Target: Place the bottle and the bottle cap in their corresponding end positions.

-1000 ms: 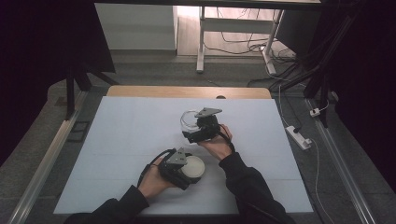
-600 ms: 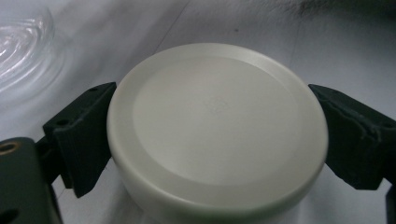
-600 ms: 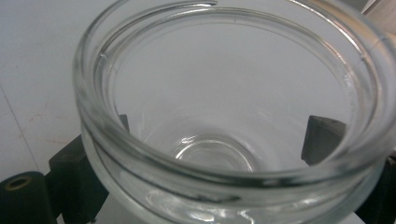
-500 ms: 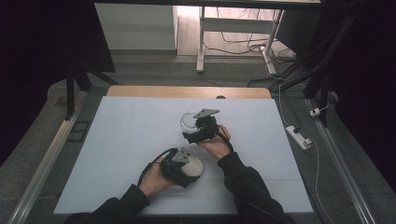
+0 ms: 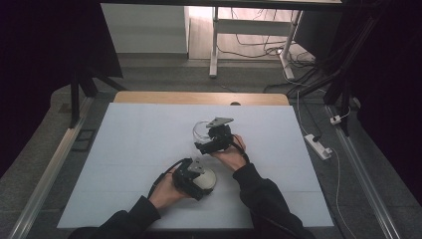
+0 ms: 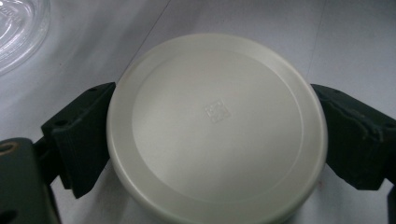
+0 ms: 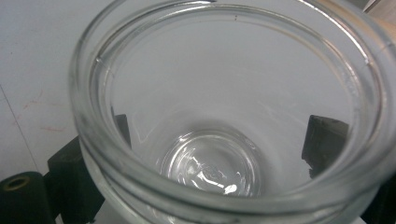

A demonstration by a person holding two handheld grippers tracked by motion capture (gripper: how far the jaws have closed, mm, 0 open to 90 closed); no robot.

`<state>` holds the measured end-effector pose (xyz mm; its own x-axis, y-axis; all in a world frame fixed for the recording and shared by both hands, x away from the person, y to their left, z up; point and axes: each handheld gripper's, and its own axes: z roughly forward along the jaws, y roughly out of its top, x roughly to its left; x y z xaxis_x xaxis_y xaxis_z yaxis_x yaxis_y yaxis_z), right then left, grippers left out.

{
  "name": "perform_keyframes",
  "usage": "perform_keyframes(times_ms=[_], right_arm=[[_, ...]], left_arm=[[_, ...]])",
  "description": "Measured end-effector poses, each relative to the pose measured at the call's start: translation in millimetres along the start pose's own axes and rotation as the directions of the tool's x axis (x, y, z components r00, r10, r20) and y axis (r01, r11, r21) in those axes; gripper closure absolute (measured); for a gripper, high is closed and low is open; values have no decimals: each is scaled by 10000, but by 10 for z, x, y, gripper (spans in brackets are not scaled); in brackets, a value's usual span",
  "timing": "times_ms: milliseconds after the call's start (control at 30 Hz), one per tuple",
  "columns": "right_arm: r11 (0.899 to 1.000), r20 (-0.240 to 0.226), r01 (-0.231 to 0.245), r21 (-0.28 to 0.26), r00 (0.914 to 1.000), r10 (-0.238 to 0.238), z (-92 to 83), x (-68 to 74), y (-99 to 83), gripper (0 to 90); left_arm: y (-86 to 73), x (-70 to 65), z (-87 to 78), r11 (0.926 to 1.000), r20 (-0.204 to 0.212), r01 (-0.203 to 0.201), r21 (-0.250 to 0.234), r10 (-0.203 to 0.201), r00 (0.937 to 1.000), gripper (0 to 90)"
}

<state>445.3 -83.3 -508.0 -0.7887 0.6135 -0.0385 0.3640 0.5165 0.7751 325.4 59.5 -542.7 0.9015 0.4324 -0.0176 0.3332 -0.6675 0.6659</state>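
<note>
A round white lid (image 6: pixel 217 126) lies flat between the two black jaws of my left gripper (image 6: pixel 217 137), which is shut on its rim. In the high view this lid (image 5: pixel 207 180) sits low on the white table, with the left gripper (image 5: pixel 191 175) over it. A clear glass jar (image 7: pixel 233 116) is held by my right gripper (image 7: pixel 215 149), whose jaws press its sides and show through the glass. The jar's open mouth faces that camera. In the high view the jar (image 5: pixel 200 131) and the right gripper (image 5: pixel 213 138) are just beyond the lid. The jar's edge (image 6: pixel 18 28) also appears at the top left of the left gripper view.
A white sheet covers the table (image 5: pixel 124 149), with a wooden strip (image 5: pixel 199 97) along its far edge. Metal rails (image 5: pixel 50 179) run down both sides. On the floor to the right lies a power strip (image 5: pixel 318 145), and cables and desk legs lie beyond the table.
</note>
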Motion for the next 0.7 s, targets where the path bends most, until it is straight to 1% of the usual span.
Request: perform_keyframes(times_ms=[100, 167, 233, 300, 400, 433, 533, 633, 700], right_arm=[[10000, 32, -56, 18, 10000, 56, 1, 6, 4, 61], [10000, 54, -78, 12, 10000, 78, 0, 9, 3, 61], [9999, 54, -110, 15, 9999, 110, 0, 9, 3, 60], [9999, 64, -121, 17, 9999, 121, -2, 11, 4, 57], [9997, 18, -213, -134, 9998, 213, -24, 11, 10, 41], [9996, 24, -218, -184, 9998, 218, -36, 12, 15, 34], [9994, -11, -182, -305, 9998, 182, -77, 15, 28, 21], [9992, -8, -162, -365, 9999, 162, -113, 17, 26, 19], [9990, -75, -208, -400, 9998, 205, -135, 12, 22, 15]], left_arm=[[-2, 7, -2, 10000, 55, 25, -3, -25, 10000, 72], [-6, 12, -8, 10000, 109, 31, -79, -30, 9999, 52], [-8, 17, -14, 9998, 157, 124, -141, -122, 9998, 35], [-12, 24, -21, 9997, 201, 113, -196, -109, 9997, 22], [-16, 25, -30, 9994, 252, 189, -292, -181, 9995, 2], [-17, 21, -31, 9989, 271, 282, -376, -272, 9993, 0], [-18, 19, -52, 9973, 379, 351, -643, -327, 9987, 0], [-16, 22, -89, 9954, 362, 398, -869, -368, 9987, 0], [-16, 24, -118, 9935, 348, 499, -1019, -466, 9983, 0]])
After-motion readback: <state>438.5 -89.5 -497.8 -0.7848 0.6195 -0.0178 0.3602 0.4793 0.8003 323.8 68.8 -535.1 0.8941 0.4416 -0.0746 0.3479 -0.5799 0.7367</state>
